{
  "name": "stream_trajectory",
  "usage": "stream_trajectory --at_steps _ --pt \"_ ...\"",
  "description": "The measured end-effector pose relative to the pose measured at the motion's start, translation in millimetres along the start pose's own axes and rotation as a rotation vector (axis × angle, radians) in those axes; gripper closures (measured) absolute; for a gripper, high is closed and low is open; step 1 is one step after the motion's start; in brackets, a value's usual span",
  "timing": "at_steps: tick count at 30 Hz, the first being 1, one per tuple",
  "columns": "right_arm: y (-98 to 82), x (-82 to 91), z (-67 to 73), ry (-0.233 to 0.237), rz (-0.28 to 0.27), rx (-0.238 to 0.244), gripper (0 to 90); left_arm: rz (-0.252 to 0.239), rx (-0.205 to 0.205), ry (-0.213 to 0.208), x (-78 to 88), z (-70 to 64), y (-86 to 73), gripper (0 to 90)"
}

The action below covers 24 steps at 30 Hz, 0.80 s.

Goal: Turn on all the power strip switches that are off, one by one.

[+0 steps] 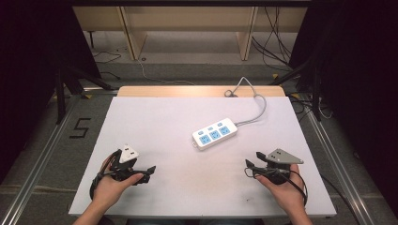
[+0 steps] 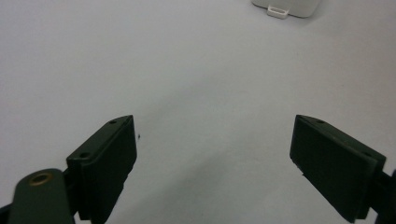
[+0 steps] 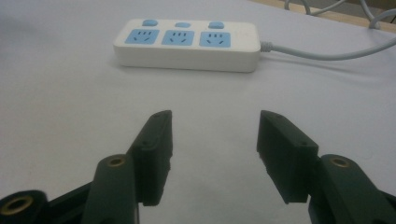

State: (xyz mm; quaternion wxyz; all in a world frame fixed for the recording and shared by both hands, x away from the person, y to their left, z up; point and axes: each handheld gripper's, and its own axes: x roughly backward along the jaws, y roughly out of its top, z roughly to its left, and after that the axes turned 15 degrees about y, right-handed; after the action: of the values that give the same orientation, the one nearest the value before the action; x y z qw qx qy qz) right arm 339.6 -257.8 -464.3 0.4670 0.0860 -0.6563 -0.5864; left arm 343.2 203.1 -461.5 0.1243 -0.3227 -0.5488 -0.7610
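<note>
A white power strip (image 1: 214, 133) with three blue sockets and three blue switches lies near the middle of the white table, its grey cable (image 1: 256, 105) running off toward the back edge. In the right gripper view the power strip (image 3: 187, 44) lies ahead of the jaws, apart from them. My left gripper (image 1: 149, 172) rests low at the front left, open with nothing between its jaws; a corner of the strip (image 2: 285, 8) shows far ahead of it. My right gripper (image 1: 249, 167) is at the front right, open and empty, pointing toward the middle.
The white table top (image 1: 164, 122) has a wooden strip along its back edge. Metal rails (image 1: 42, 154) run along both sides of the table. Wooden shelving and loose cables (image 1: 277, 42) stand on the floor behind it.
</note>
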Motion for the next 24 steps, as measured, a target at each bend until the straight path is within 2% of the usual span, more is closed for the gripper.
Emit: stream_trajectory --at_steps 5,7,8,9,12,24 --pt "3.5 -1.6 1.0 -0.002 0.043 0.006 60.1 0.007 -0.006 0.001 -0.4 0.1 -1.1 14.8" --pt "6.9 -1.9 2.2 0.009 0.079 0.011 69.8 0.006 0.006 -0.001 -1.0 -0.1 -1.5 14.8" --pt "8.3 -1.8 2.6 -0.003 0.091 0.027 76.1 0.008 0.009 -0.001 -1.2 0.1 -1.6 15.0" --pt "10.3 -1.7 3.0 -0.018 0.102 0.041 79.9 0.010 0.008 0.001 -1.7 0.1 -1.8 15.0" --pt "16.9 -3.1 3.1 -0.021 0.126 0.048 89.7 0.011 0.010 -0.001 -2.2 -0.4 -2.1 15.1" --pt "41.0 -11.6 -4.2 -0.038 0.184 0.050 90.0 0.009 0.015 0.004 -2.3 1.6 -1.8 15.6"
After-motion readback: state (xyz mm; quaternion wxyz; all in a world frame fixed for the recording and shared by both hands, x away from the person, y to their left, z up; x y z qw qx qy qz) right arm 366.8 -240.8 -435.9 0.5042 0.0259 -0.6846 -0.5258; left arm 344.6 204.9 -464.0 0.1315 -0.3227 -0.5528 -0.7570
